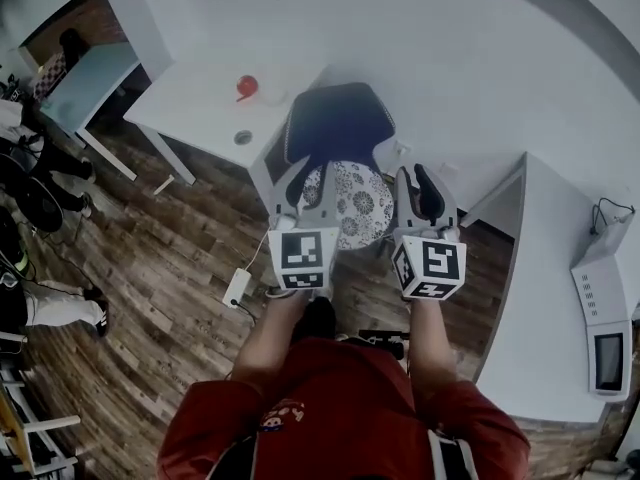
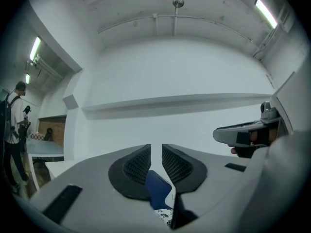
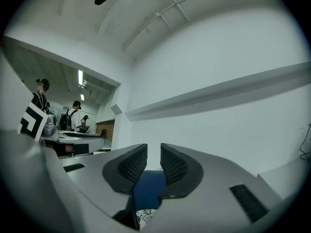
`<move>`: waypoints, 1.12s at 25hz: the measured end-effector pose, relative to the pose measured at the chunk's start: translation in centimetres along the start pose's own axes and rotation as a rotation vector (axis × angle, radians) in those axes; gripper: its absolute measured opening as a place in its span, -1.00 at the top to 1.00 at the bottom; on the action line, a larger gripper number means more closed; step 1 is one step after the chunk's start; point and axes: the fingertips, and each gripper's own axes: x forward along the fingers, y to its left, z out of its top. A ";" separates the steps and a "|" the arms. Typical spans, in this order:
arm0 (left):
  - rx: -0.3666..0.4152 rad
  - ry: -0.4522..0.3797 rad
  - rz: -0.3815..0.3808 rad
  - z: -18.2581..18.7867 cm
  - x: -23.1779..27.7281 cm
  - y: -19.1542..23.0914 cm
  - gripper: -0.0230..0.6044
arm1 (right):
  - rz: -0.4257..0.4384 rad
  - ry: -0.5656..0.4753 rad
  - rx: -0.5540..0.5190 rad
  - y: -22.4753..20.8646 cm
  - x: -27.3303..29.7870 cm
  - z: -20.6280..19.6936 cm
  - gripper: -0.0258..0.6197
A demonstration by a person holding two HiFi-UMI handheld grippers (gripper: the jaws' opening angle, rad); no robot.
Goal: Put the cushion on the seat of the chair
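The round white cushion with a dark flower print (image 1: 355,203) lies over the seat of the dark blue chair (image 1: 335,123). My left gripper (image 1: 293,180) is at its left edge and my right gripper (image 1: 418,183) is at its right edge. In the left gripper view the gripper (image 2: 156,152) has its jaws drawn close, and the cushion (image 2: 164,218) and chair back (image 2: 158,191) show low between them. The right gripper view shows the same: gripper (image 3: 154,152), cushion (image 3: 146,216), chair back (image 3: 148,188). The seat itself is hidden under the cushion.
A white table (image 1: 200,108) with a red object (image 1: 246,86) stands left of the chair. A white counter (image 1: 555,298) with a device (image 1: 605,308) runs along the right. A white power strip (image 1: 237,288) lies on the wooden floor. People (image 1: 40,178) stand at far left.
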 end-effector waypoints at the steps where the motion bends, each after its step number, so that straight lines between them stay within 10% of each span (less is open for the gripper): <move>1: -0.003 -0.007 -0.002 0.4 -0.5 -0.1 0.70 | 0.000 -0.005 0.006 0.3 -0.4 0.4 0.68; 28: -0.009 -0.028 0.016 0.9 -2.7 1.4 0.84 | 0.036 0.022 -0.015 3.4 -0.8 0.1 0.84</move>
